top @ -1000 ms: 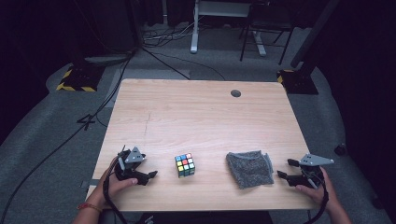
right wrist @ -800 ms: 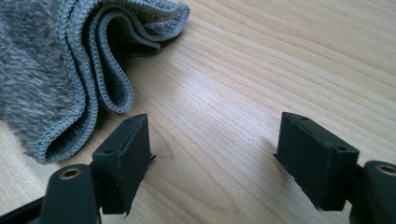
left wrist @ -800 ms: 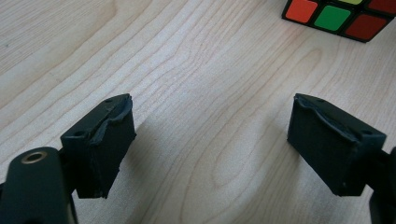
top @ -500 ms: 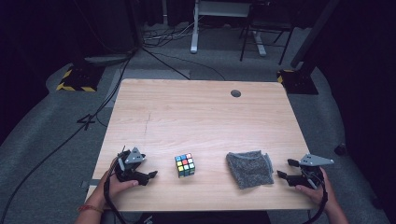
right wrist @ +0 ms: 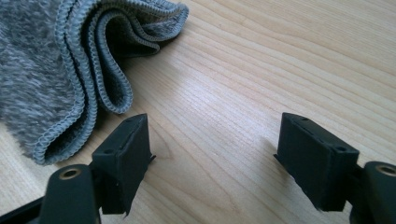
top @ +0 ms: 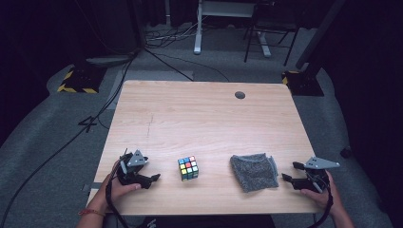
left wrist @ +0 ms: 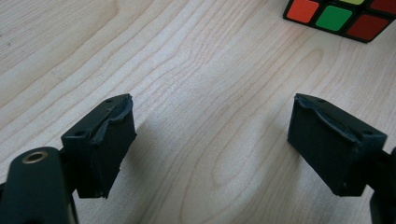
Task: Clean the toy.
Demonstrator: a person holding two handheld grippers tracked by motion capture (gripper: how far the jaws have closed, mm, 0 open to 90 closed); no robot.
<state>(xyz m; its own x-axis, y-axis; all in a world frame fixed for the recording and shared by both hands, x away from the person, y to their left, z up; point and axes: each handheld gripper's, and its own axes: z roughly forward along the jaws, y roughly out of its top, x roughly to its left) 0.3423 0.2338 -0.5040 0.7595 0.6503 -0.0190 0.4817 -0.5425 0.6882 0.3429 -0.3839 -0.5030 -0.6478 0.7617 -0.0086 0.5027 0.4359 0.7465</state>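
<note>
Left tongs (top: pixel 151 179) lower left, wide, empty, cube (top: pixel 188 168) just right. Right tongs (top: pixel 290 172) lower right, wide, empty, beside cloth (top: pixel 254 171).

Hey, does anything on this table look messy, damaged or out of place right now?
Nothing serious. The grey cloth is folded loosely, its layered edges fanning apart at one corner. The puzzle cube is scrambled, colours mixed. Both sit flat on the wooden table; no spills show.

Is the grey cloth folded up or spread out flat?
Folded. The cloth lies in a small stack on the table, and its stitched edges curl over each other in several layers.
</note>
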